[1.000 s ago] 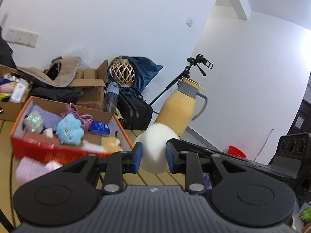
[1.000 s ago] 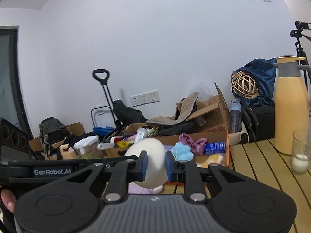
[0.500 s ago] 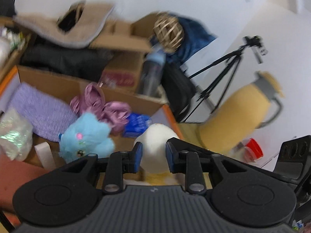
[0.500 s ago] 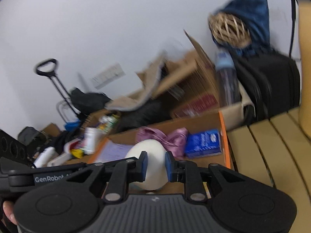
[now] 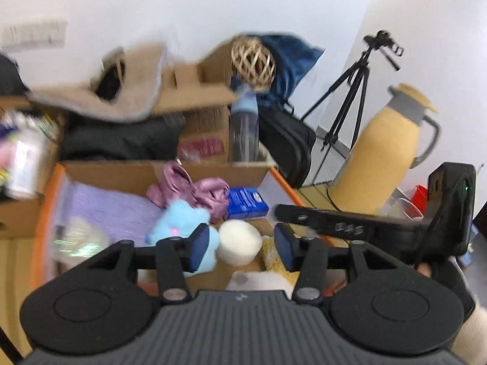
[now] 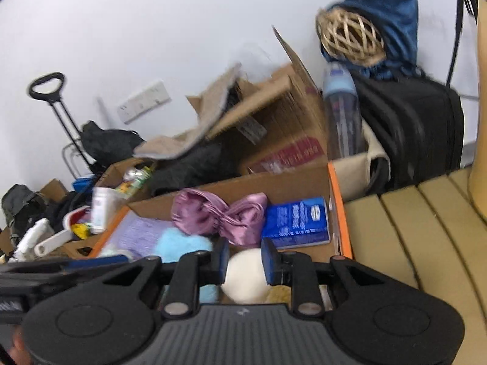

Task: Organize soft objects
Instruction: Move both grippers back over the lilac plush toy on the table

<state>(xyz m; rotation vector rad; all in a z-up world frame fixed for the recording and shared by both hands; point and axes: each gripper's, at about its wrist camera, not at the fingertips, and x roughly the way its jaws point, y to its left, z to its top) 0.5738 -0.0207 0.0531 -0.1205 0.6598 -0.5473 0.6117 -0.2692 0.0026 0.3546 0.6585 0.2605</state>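
The cardboard box (image 6: pixel 307 179) is sitting on the slatted bench (image 6: pixel 404 231), crowding a blue plush toy (image 5: pixel 179 225), a purple bow (image 6: pixel 219 213) and a blue packet (image 6: pixel 296 220) around a white ball (image 5: pixel 240 242). The left hand-held gripper (image 5: pixel 239 245) is gaping wide around that ball without touching it. The right hand-held gripper (image 6: pixel 245 261) is standing narrower, pads just beside the ball; whether they are gripping it I cannot tell.

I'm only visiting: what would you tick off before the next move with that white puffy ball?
1. Left claw open and not touching the white fluffy ball: ok.
2. Ball over the orange-edged cardboard box: ok.
3. Ball resting on something inside the box: cannot tell.
4. Right claw let go of the ball: not ok, its pads look pressed against it.
5. Blue plush toy clear of the right claw: cannot tell.
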